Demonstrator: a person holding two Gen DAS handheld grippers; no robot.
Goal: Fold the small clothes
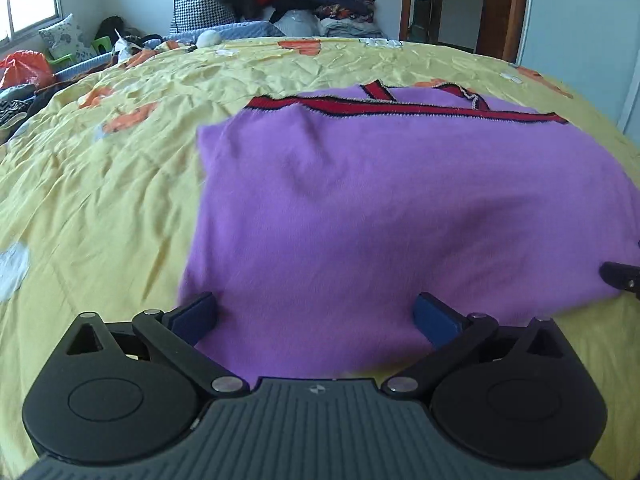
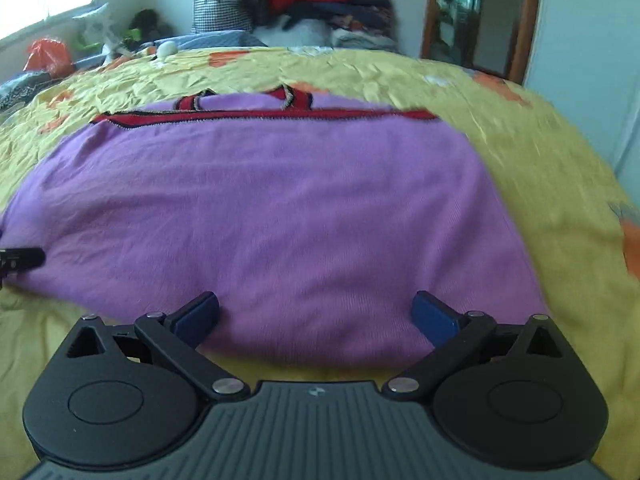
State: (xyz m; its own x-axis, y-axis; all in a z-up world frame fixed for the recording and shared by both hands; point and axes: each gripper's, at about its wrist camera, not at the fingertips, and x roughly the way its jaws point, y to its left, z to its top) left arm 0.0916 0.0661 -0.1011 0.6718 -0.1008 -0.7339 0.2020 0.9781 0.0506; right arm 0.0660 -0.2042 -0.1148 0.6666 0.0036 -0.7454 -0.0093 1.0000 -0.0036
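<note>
Broadly, a wrinkled yellow bedsheet [image 1: 100,184] underlay a purple knit garment with red-black trim [image 1: 360,200], its near hem beneath both tools. Left gripper [image 1: 316,316] and right gripper [image 2: 316,314] gaped, empty; seemingly mid-fold, each next needed a hem corner.
</note>
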